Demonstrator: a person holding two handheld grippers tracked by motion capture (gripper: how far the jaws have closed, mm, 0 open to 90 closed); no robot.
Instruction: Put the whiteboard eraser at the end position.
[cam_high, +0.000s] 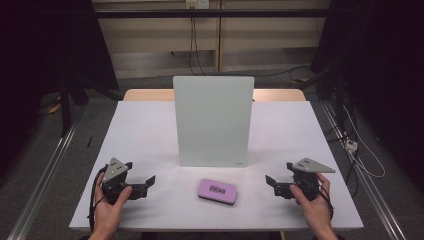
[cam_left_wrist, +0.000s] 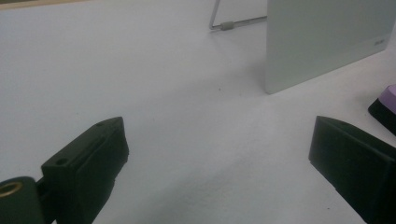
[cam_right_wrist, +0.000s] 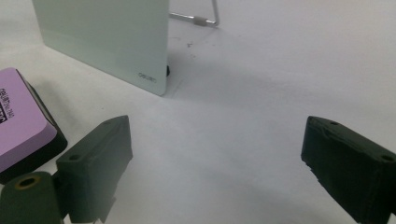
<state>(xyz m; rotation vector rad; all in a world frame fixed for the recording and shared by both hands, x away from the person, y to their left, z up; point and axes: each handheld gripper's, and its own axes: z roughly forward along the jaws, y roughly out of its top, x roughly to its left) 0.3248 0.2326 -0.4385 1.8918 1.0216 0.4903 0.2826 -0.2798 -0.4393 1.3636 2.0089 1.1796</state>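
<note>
Purple eraser (cam_high: 217, 191) flat on table (cam_high: 140, 130), centre-front, at 6 o'clock of upright whiteboard (cam_high: 213, 120), btwn both grippers, touching neither. L gripper (cam_high: 149, 182) at eraser's 9, jaws spread, empty. R gripper (cam_high: 270, 182) at its 3, jaws spread, empty. Risks, my guess: low flat eraser may slide away if one jaw touches first; careless reach twd 12 could knock board, standing on thin wire stand (cam_right_wrist: 201, 20), over.

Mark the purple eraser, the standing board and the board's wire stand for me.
purple eraser (cam_high: 217, 191), high view, middle of its top face.
standing board (cam_high: 213, 120), high view, centre of its front face.
wire stand (cam_right_wrist: 205, 19), right gripper view, bar behind the board.
</note>
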